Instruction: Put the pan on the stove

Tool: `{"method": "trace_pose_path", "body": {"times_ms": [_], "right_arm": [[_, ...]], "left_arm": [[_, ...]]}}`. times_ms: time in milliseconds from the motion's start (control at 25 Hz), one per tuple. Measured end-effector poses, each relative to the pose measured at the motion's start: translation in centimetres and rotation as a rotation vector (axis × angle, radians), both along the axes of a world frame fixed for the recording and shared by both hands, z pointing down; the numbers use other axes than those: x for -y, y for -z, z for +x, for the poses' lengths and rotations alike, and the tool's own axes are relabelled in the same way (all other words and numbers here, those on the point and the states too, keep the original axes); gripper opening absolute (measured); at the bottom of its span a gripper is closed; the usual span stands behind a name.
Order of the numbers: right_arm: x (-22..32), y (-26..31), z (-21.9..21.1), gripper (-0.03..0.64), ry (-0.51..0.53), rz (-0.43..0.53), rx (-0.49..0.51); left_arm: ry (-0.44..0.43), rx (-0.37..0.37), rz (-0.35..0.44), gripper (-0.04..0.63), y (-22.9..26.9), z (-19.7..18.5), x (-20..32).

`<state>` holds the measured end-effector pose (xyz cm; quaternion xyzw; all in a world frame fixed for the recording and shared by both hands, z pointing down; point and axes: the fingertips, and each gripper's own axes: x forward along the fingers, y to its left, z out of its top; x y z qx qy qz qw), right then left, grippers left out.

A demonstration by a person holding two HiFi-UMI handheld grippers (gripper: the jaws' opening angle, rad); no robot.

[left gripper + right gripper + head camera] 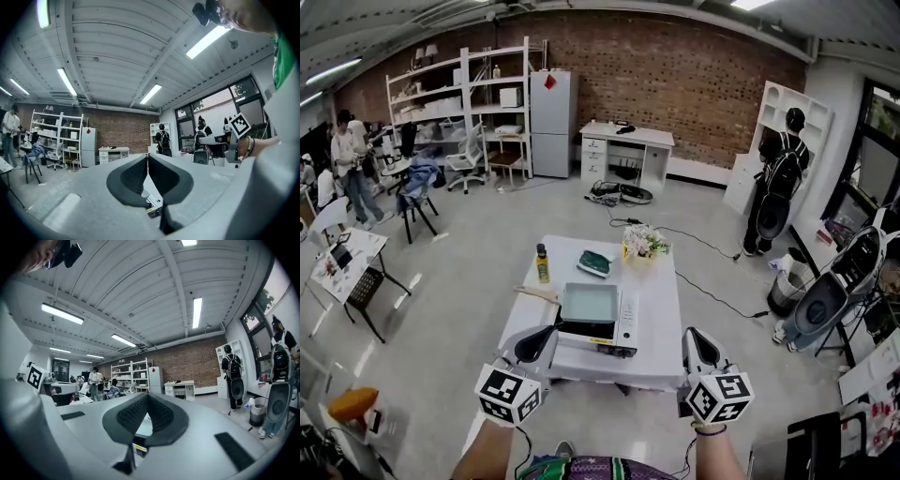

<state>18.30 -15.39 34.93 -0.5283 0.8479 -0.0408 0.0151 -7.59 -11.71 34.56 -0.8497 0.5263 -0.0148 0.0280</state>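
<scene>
Fingers of the left gripper [148, 155] meet at the tips with nothing between them; those of the right gripper [147, 394] do likewise. One square pale-teal pan [589, 302] with a wooden handle [536, 293] sits on one white-and-black portable stove [626, 323], ahead of the fingers and between the two pairs, nearer the left. Its long axis runs crosswise; the handle points leftward, beyond the left fingers. Farther ahead on the one white table [661, 309]: one yellow bottle [543, 264], one flower bunch [643, 244].
</scene>
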Motion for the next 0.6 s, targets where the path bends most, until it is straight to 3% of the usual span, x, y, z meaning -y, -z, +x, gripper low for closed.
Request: {"method": "trace_pose_path", "body": {"times_ms": [280,600], "right_arm": [[-0.9,0.3,0.3,0.002,-0.015,0.027,-0.014],[-1.3,0.6,0.0,0.002,-0.040,0.059,-0.049]], "left_arm": [[0.026,0.029,0.037,0.017,0.7,-0.2,-1.0],[0.106,-0.042,0.066,0.017,1.5,-1.6,-1.0]]}}
